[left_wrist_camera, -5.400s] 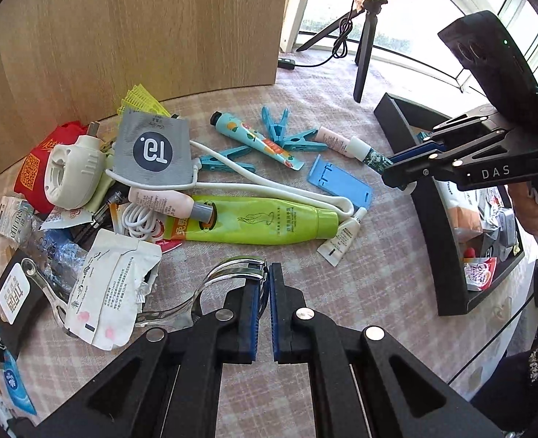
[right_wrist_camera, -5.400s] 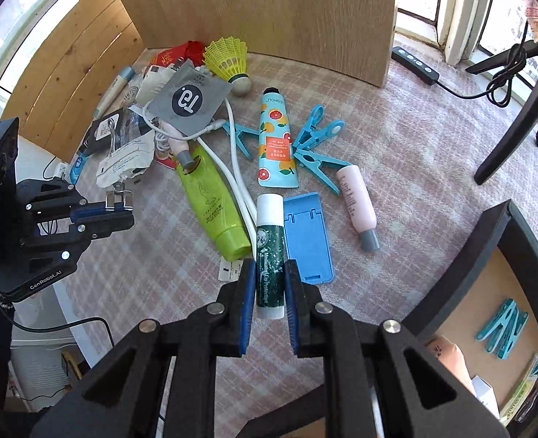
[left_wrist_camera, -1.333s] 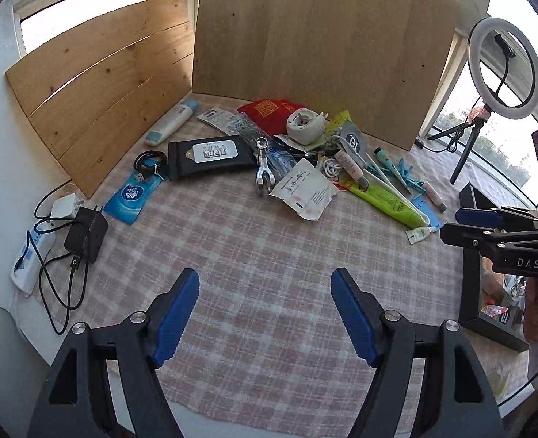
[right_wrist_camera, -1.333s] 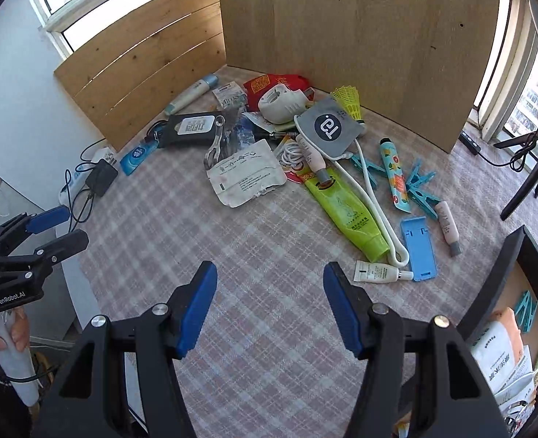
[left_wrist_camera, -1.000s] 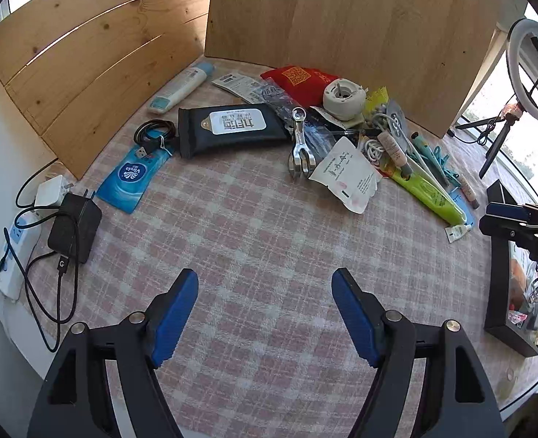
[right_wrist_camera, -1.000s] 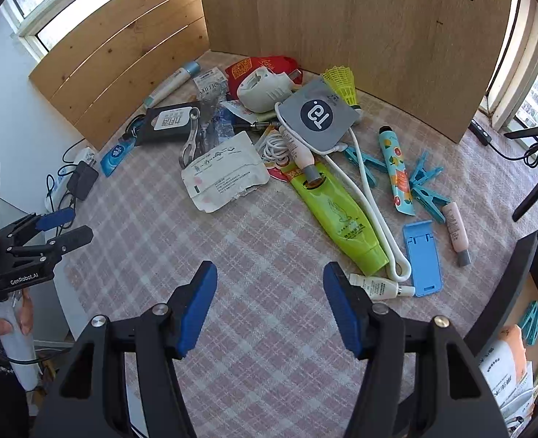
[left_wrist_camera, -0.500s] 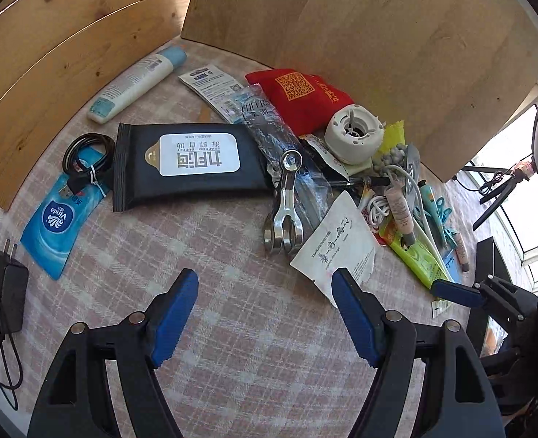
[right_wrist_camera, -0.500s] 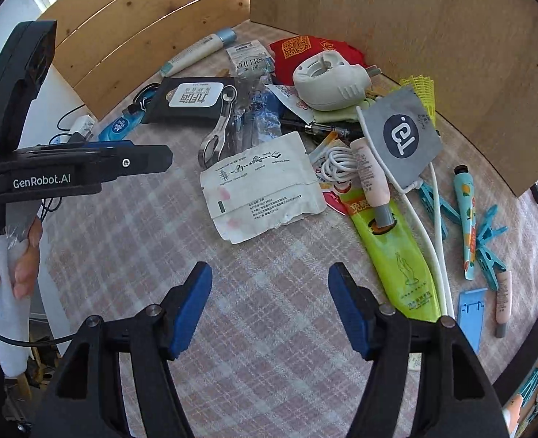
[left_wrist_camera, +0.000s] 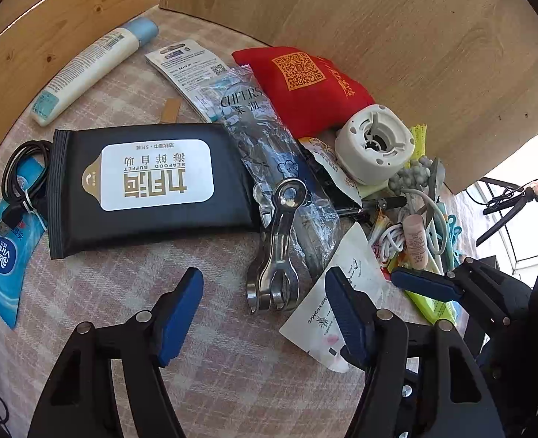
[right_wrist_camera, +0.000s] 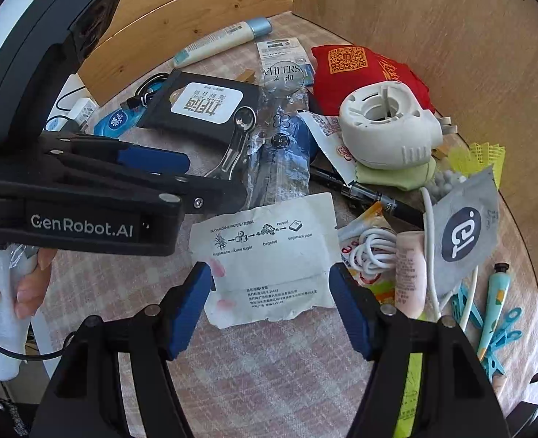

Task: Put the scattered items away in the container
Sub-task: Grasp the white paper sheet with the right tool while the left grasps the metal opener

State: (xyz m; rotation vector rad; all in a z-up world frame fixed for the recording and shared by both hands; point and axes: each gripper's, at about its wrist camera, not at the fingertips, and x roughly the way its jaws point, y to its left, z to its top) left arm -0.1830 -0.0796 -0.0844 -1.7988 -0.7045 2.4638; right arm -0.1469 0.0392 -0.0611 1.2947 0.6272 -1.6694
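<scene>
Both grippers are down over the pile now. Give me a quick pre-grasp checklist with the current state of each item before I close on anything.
1. Left gripper empty: ok, jaws closing, nothing between them yet.
2. Left target lined up: ok, metal tongs lie just ahead of the fingertips.
3. Right gripper open and empty: ok.
4. Right target lined up: ok, white paper packet lies flat between the pads.
5. Grippers clear of each other: cannot tell, they are close.
6. Container in view for the drop: not ok, neither camera shows it.

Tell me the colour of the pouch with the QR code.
Red pouch, with an orange QR code; clearest in the left wrist view.
</scene>
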